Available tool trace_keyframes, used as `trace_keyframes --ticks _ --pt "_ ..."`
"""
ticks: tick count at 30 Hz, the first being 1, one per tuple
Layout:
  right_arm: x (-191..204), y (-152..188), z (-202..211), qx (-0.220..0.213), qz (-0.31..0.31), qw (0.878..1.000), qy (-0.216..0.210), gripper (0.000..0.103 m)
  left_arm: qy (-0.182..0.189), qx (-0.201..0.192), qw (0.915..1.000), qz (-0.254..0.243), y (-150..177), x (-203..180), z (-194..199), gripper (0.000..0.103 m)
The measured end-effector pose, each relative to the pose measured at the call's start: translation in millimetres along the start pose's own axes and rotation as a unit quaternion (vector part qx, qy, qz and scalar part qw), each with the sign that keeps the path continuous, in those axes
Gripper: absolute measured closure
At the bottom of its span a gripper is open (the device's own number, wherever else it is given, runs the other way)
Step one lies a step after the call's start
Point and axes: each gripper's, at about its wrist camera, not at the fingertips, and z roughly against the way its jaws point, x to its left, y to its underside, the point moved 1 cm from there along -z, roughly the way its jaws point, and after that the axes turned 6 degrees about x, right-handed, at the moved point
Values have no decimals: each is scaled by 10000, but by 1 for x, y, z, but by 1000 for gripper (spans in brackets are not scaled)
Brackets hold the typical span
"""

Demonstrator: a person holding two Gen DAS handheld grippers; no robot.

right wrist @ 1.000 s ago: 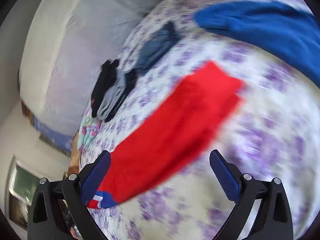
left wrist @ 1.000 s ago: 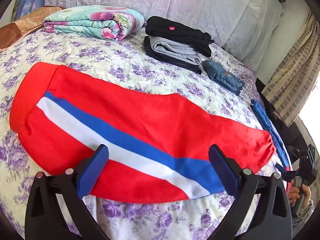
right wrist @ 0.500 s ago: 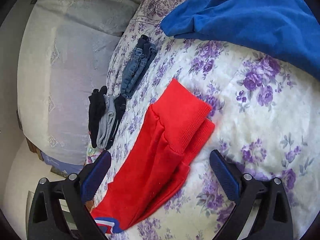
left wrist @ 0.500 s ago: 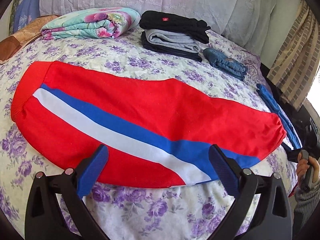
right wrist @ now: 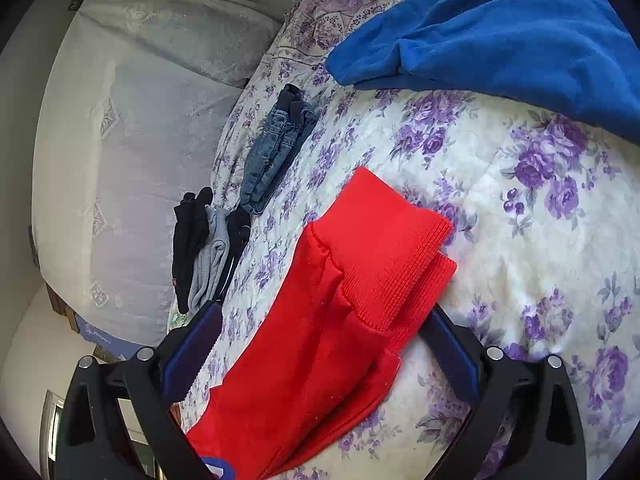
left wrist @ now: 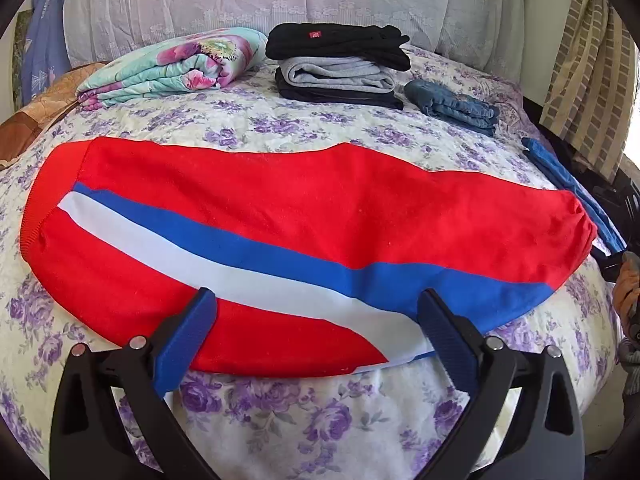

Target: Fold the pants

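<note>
Left gripper (left wrist: 316, 308): jaws spread, empty, over the pants' (left wrist: 304, 216) near side. Right gripper (right wrist: 320, 324): jaws spread, empty, straddling the cuffs (right wrist: 384, 256). Pants: flat along the bed's (left wrist: 304, 412) near edge. Folded stack (left wrist: 340, 64), jeans (left wrist: 452, 106), blanket (left wrist: 180, 64): far edge.

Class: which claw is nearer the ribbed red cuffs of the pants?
Right. The right claw straddles the ribbed cuffs; the left claw sits at the pants' striped long edge.
</note>
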Motion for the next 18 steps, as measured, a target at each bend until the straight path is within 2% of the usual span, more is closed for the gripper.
trace_keyframes --ticks 1,3,5,6,8,13,16,18 --pt "1 0 0 53 43 10000 13 5 24 -4 10000 10 0 1 0 5" --pt "-2 -1 0 106 4 9999 132 19 36 -6 10000 12 0 1 0 5" --pt "-21 -1 -1 220 -515 9983 -133 82 23 -7 10000 4 0 1 0 5" --pt "-37 -1 -4 277 -916 9942 -488 83 33 -4 10000 12 0 1 0 5" --pt "-43 0 -4 284 -879 9935 -666 86 65 -2 10000 21 0 1 0 5" --pt "-19 4 11 -20 -360 9984 -442 86 326 -66 9992 223 -1 12 12 5" --pt "19 9 25 -317 653 9972 155 87 363 -219 9977 528 -2 30 29 5" --pt "49 17 30 -493 1424 9860 720 87 316 -301 9962 749 -3 45 39 5"
